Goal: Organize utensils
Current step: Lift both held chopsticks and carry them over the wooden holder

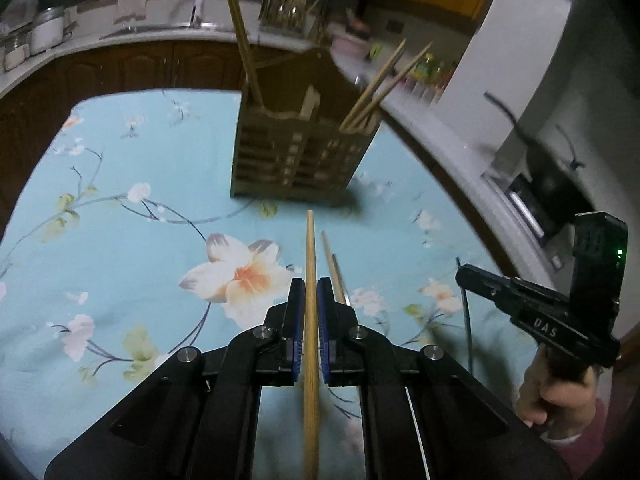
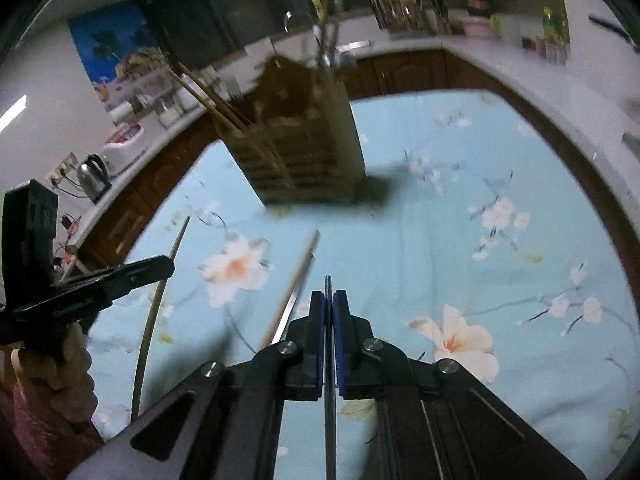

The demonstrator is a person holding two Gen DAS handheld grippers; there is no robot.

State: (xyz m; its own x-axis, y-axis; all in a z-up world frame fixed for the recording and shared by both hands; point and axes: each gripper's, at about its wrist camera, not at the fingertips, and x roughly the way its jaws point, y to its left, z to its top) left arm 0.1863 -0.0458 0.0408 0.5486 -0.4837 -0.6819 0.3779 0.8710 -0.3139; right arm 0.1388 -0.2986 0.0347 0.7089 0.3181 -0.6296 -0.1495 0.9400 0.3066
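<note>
A wooden utensil holder (image 1: 296, 152) stands on the floral blue tablecloth (image 1: 120, 240), with chopsticks sticking out of its left and right compartments. It also shows in the right wrist view (image 2: 308, 156). My left gripper (image 1: 311, 292) is shut on a wooden chopstick (image 1: 310, 248) that points toward the holder. Another chopstick and a thin metal piece (image 1: 334, 268) lie on the cloth just right of it. My right gripper (image 2: 328, 300) is shut on a thin dark metal utensil handle (image 2: 328, 400). The right gripper also shows in the left wrist view (image 1: 464, 272).
A kitchen counter (image 1: 440, 136) with a sink, pots, bottles and a utensil rack curves around the table's far and right sides. A kettle (image 2: 94, 178) stands on the counter at left. A loose chopstick (image 2: 298, 280) lies on the cloth.
</note>
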